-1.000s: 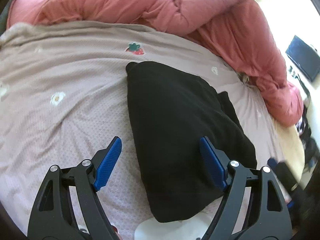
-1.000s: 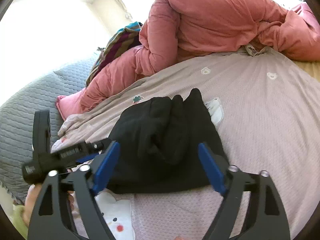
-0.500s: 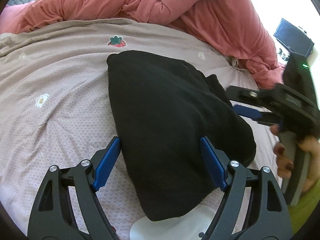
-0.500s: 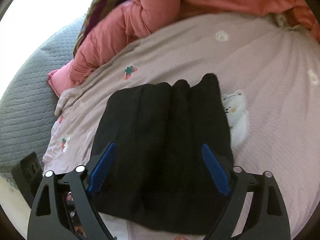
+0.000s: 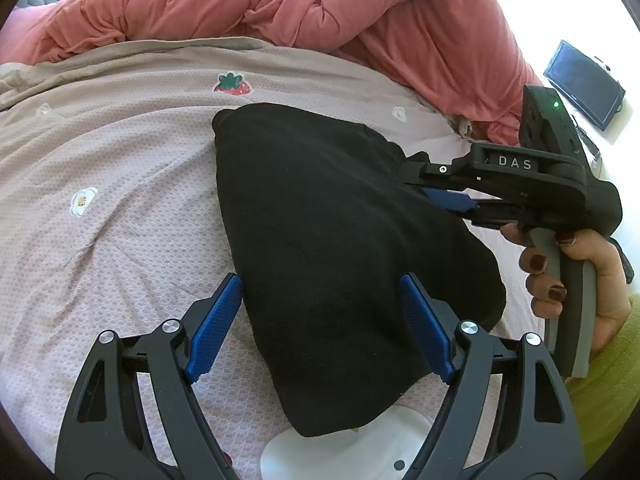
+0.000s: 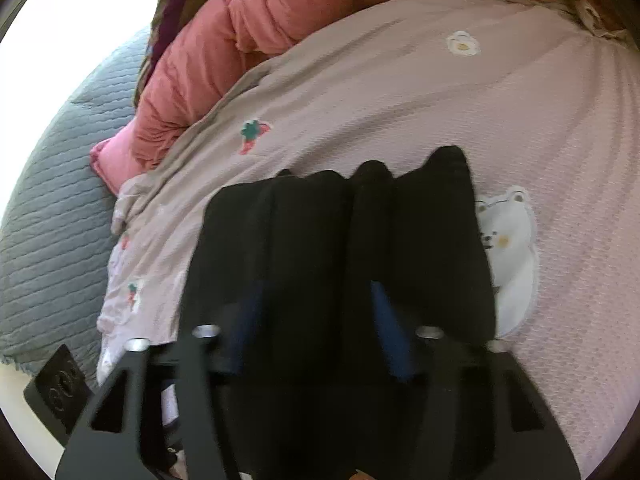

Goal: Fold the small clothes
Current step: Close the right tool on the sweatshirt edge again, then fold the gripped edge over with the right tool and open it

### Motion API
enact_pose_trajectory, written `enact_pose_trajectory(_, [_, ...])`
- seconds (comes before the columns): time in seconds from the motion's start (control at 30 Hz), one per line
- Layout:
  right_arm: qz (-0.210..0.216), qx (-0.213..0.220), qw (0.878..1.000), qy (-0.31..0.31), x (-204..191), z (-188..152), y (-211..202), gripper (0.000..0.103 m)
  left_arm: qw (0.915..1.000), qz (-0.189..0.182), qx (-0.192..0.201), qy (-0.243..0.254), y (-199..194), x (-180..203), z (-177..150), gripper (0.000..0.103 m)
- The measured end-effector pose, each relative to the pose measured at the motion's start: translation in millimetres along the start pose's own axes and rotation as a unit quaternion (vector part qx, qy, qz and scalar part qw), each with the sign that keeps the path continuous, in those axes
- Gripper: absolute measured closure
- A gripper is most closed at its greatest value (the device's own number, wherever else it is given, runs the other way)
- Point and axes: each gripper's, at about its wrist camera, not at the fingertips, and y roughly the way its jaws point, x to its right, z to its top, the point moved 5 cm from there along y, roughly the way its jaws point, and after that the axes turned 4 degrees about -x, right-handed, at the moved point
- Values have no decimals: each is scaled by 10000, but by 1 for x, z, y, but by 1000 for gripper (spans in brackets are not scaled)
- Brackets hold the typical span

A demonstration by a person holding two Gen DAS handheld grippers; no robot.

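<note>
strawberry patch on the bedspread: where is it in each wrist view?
Left wrist: strawberry patch sits upper centre, just beyond the far corner of the black garment.
Right wrist: it is left of centre, above the garment's folded edge.
Shared landmark: the pink duvet.

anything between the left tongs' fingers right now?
Yes. In the left wrist view the left tongs straddle the near end of the black garment, fingers open, on the pink bedsheet.

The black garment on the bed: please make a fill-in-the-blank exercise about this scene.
1. The garment is ___ in colour.
2. The left gripper has its jaws ___.
3. The comforter heaped behind the garment is ___.
4. The white patch beside the garment shows a ___.

Missing words: black; open; pink; bear
</note>
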Motion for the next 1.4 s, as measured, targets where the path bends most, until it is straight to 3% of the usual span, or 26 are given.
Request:
enact_pose_trajectory(0.2, [-375,56,9992,110,16,1,1,51,10000,8,2,-6,0,0,-1,30])
enact_pose_trajectory(0.37, [-51,-2,9998,172,17,-4,6,52,10000,2,15,-16,0,0,0,30])
enact_pose_trajectory(0.4, [17,-22,9999,141,14,-4,7,56,10000,5,14,-20,0,0,0,30])
enact_pose_trajectory(0.73, [-50,9,10000,2,4,-5,14,57,10000,13,20,-7,-1,1,1,30])
enact_pose_trajectory(0.93, [-264,307,9979,-500,-17,-4,6,86,10000,10,68,-13,-4,3,4,30])
enact_pose_trajectory(1.2, [-401,770,9904,-1077,-50,-3,-29,90,9998,-80,172,-75,-12,4,8,30])
enact_pose_trajectory(1.4, [-603,933,9859,-1249,-53,-2,-53,91,9991,-297,281,-113,-23,10,10,30])
